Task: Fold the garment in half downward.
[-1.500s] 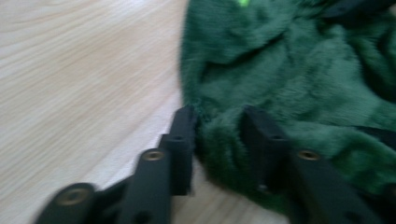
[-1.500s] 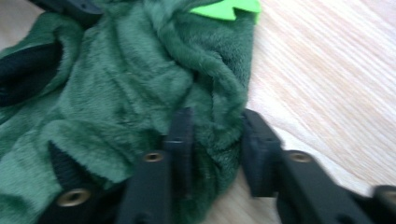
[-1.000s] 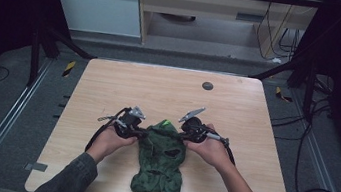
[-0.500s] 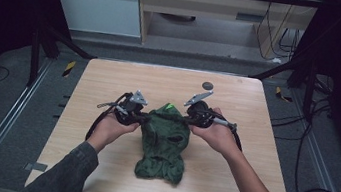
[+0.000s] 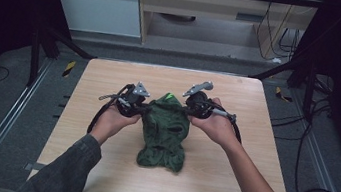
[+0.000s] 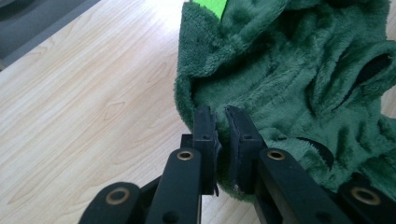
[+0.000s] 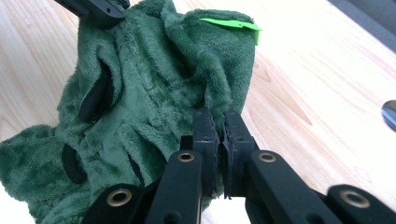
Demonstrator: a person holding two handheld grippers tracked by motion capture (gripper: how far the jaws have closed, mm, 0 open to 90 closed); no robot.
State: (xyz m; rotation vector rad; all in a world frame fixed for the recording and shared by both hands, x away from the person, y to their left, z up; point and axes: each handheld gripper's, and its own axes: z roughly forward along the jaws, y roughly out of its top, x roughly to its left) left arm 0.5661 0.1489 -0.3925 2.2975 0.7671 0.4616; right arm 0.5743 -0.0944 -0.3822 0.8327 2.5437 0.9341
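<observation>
Two tongs pinch one dark green fleece garment [image 5: 164, 130] by its upper edge, one at each side, above the middle of the pale wooden bench [image 5: 226, 184]. The left tongs [image 5: 142, 108] have their jaws pressed together on the fleece at the garment's left edge; in the left gripper view the left tongs [image 6: 218, 122] show a fold of green pile caught between the two black pads. The right tongs [image 5: 187, 109] grip the opposite edge the same way, and in the right gripper view the right tongs [image 7: 217, 122] close on a thin ridge of the fabric. The garment [image 6: 299, 79] hangs bunched and wrinkled between the two hands, its upper part raised off the wood and its lower part resting crumpled on the bench nearer the person. A bright green tag [image 7: 231, 24] sticks out at the top edge, and dark openings show in the fleece [image 7: 140, 107]. The person's left forearm wears a dark sleeve [image 5: 64, 172]; the right forearm is bare.
</observation>
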